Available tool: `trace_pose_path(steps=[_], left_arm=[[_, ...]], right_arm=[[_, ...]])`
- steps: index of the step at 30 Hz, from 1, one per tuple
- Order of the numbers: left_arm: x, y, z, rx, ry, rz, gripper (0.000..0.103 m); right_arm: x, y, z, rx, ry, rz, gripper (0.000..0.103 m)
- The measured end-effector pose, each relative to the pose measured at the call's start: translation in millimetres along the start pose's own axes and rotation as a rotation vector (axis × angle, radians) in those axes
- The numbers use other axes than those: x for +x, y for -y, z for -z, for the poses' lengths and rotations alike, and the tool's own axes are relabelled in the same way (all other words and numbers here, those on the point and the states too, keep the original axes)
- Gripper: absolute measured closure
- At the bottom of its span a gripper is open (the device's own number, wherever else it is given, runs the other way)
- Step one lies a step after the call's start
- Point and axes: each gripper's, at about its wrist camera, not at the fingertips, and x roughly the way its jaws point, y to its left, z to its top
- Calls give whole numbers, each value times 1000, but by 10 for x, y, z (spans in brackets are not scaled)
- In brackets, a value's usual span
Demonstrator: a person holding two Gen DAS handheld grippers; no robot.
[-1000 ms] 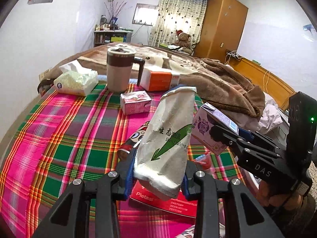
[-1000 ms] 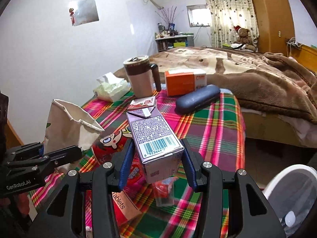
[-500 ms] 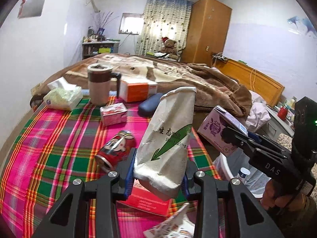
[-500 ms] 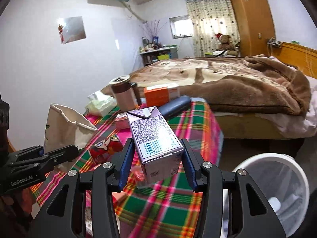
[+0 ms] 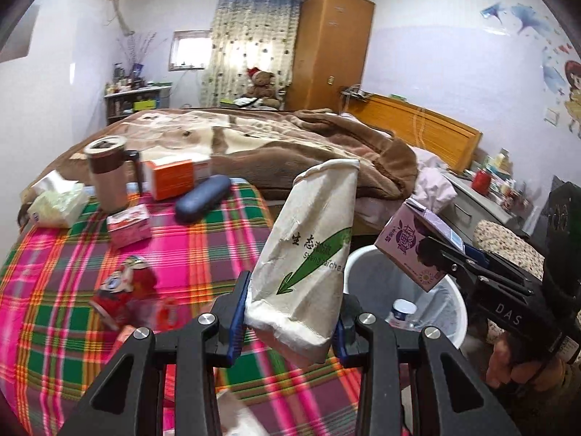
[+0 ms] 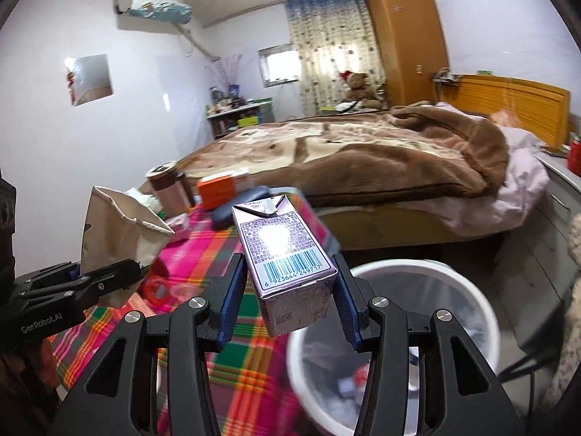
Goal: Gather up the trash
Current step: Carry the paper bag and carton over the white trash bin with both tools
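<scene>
My left gripper (image 5: 290, 312) is shut on a crumpled white paper bag (image 5: 308, 250) with a green arrow, held above the table's right edge. It also shows in the right wrist view (image 6: 116, 232). My right gripper (image 6: 287, 290) is shut on a purple drink carton (image 6: 287, 254), held over the rim of a white trash bin (image 6: 483, 312). The carton (image 5: 414, 243) and bin (image 5: 366, 265) also show in the left wrist view. A crushed red can (image 5: 123, 287) lies on the plaid tablecloth (image 5: 72, 327).
On the table stand a brown mug (image 5: 107, 174), an orange box (image 5: 170, 178), a dark glasses case (image 5: 203, 196), a small pink box (image 5: 129, 225) and a tissue pack (image 5: 58, 207). A bed (image 5: 254, 145) with a brown blanket lies behind. The bin holds some trash (image 5: 401, 309).
Both grippers have swung right with their loads, from over the table toward the white bin. The bin has come into full view under the carton.
</scene>
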Motion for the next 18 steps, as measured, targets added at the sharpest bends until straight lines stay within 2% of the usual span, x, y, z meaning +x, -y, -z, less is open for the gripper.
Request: trace_pose_path(steps=[7,11,18], left_arm=[[225,423,-17,48,-17,62,65],[419,650,10,74,-55,108,65],[763,968,140,113,-123,150,65]], right_arm=[[-99,312,84,42,-5,95,55],[-139,450,157,53,-21,162,55],[-175,714,313,91,-58,227,55]])
